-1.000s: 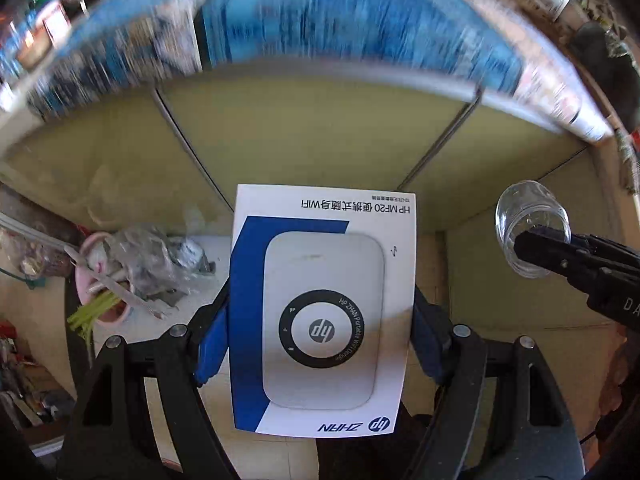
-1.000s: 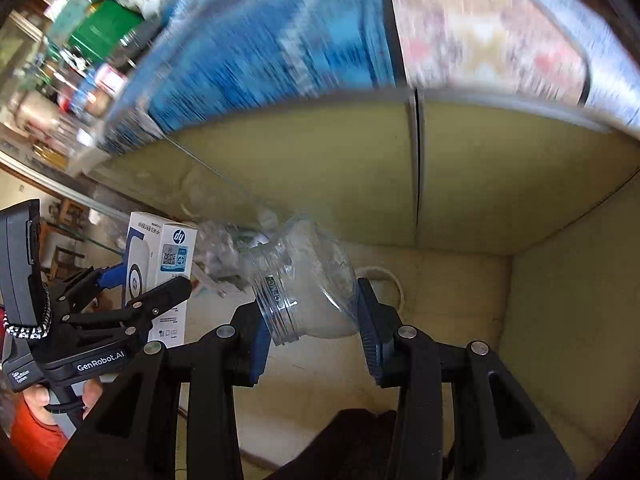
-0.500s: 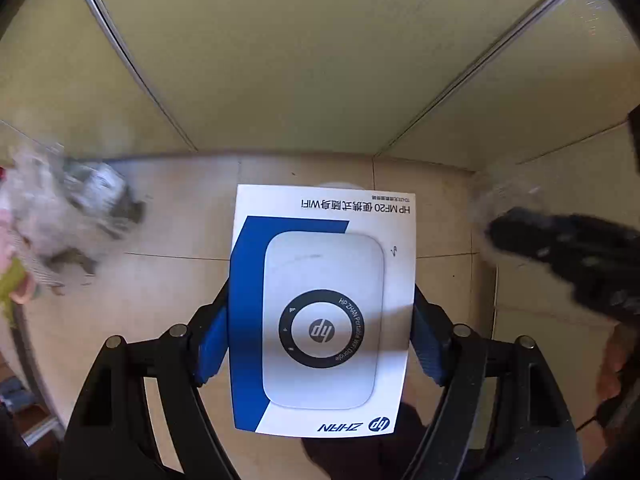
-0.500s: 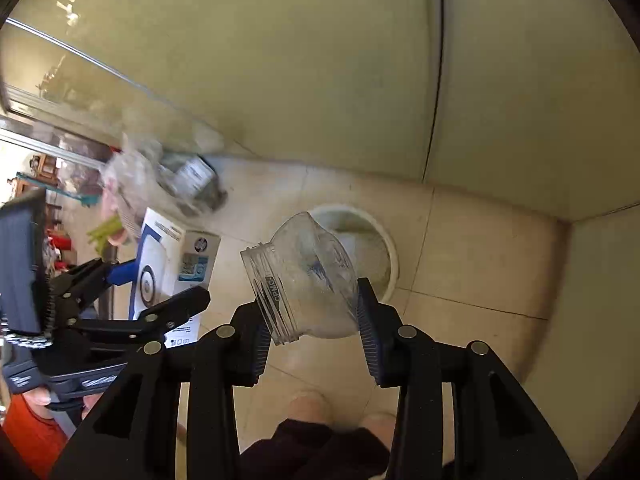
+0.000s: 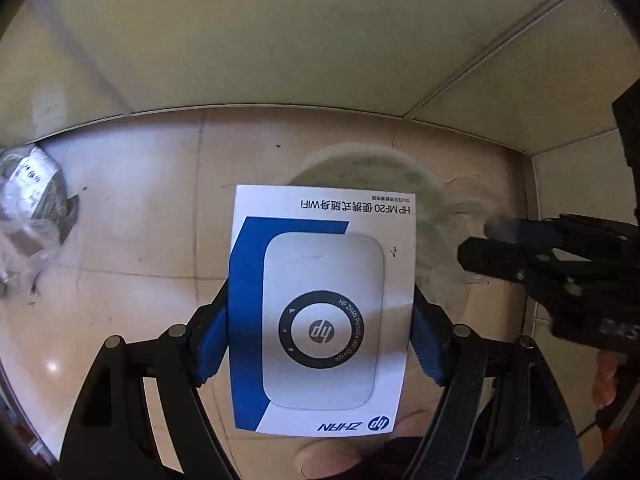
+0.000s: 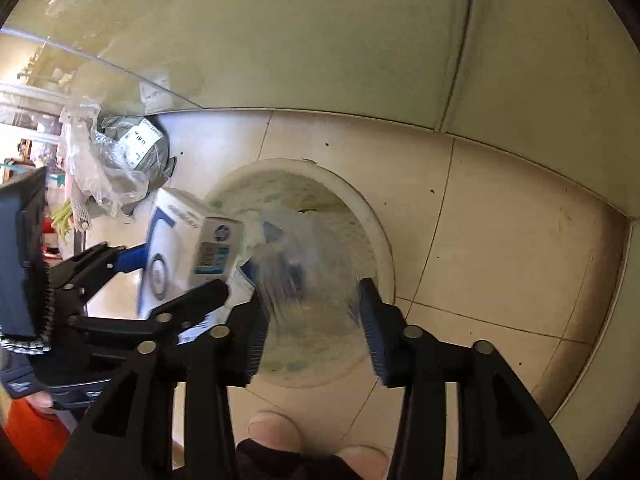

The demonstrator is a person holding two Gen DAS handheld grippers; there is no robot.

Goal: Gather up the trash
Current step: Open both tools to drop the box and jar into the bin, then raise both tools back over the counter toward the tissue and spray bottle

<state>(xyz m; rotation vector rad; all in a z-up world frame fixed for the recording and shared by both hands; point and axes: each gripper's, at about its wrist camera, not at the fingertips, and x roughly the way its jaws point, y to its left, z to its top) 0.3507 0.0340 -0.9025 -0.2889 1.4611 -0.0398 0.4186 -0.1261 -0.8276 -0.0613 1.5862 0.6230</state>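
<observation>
My left gripper (image 5: pixel 320 332) is shut on a white and blue HP box (image 5: pixel 320 308), pads pressing its two sides, and holds it just above a round pale bin (image 5: pixel 360 160) on the floor. In the right wrist view the box (image 6: pixel 184 248) hangs at the bin's left rim. My right gripper (image 6: pixel 314 320) points down into the bin (image 6: pixel 372 224) and its jaws are opening. A clear plastic jar (image 6: pixel 304 264) is a blur between them, loose from the pads and dropping. The right gripper (image 5: pixel 480 248) also shows at the right edge of the left wrist view.
A crumpled clear plastic bag with a grey labelled parcel (image 6: pixel 120 152) lies on the tiled floor left of the bin. Pale cabinet panels rise right behind the bin. The person's toes (image 6: pixel 276 432) stand at the bin's near side.
Both grippers have come down from table height to just over the floor bin. The right jaws have widened and the jar has slipped out of their grip.
</observation>
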